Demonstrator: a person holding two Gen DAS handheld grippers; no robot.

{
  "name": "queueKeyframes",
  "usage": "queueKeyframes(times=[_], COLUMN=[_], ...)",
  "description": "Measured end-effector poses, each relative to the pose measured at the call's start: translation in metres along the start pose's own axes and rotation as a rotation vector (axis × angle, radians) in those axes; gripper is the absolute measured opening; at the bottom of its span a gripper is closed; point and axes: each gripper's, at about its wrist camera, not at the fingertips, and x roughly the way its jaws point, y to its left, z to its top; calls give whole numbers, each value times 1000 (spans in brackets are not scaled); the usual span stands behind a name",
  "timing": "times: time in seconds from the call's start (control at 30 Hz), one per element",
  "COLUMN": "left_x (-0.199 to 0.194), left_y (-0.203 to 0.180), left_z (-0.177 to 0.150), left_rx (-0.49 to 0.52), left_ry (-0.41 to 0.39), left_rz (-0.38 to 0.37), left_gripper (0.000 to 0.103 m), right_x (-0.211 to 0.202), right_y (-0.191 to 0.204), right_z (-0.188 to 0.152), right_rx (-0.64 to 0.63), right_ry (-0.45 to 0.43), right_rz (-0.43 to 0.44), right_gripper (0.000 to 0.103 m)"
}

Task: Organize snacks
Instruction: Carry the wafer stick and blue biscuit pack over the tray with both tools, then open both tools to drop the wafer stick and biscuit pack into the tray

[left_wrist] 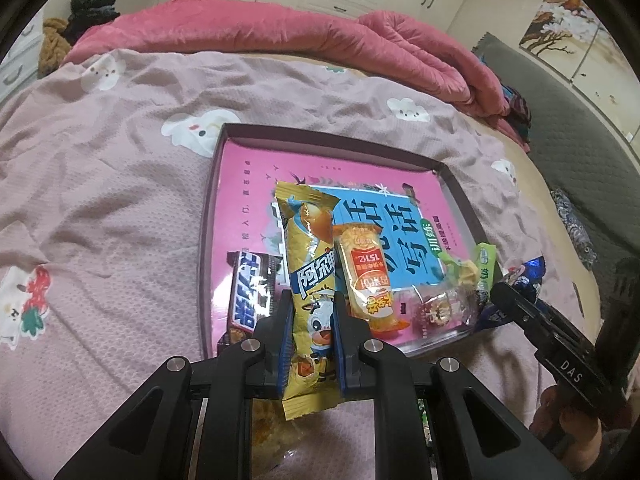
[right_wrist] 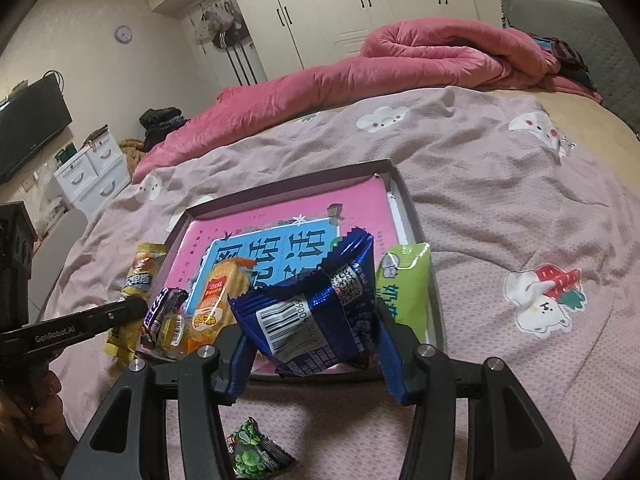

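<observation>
My left gripper (left_wrist: 313,304) is shut on a long yellow snack packet (left_wrist: 310,264) and holds it over the near edge of the pink-bottomed tray (left_wrist: 224,168). In the tray lie an orange packet (left_wrist: 366,276), a clear-wrapped sweet (left_wrist: 440,308) and a green packet (left_wrist: 482,264). A dark chocolate bar (left_wrist: 250,296) leans on the tray's left wall. My right gripper (right_wrist: 312,320) is shut on a blue foil packet (right_wrist: 316,308) above the tray's near edge (right_wrist: 304,376). The yellow packet (right_wrist: 138,280) and left gripper (right_wrist: 120,314) show at left in the right wrist view.
The tray sits on a pink patterned bedspread (left_wrist: 100,184). A folded pink quilt (left_wrist: 280,36) lies along the far side. A small green-printed packet (right_wrist: 256,452) lies on the bed under my right gripper. A white drawer unit (right_wrist: 92,176) stands beside the bed.
</observation>
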Motion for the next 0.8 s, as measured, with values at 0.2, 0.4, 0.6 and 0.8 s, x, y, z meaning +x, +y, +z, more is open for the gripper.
queueKeyframes(times=[0.2,0.4,0.6,0.8], left_x=[9,14,18,19], left_y=[1,1,1,2], left_z=[-1,-2,-2,-1], left_rx=[-3,-4,-4,-6], left_ry=[17,30,35,35], left_rz=[-6,-14,-22,-27], left_gripper=[18,18,17,18], right_x=[15,28,37,39], right_y=[8,25,36,33], right_z=[1,-1,-5,-8], right_rx=[-20,-64,-95,-81], right_ry=[34,55,75,95], right_rz=[-3,7,7,-8], right_gripper=[53,53,53,54])
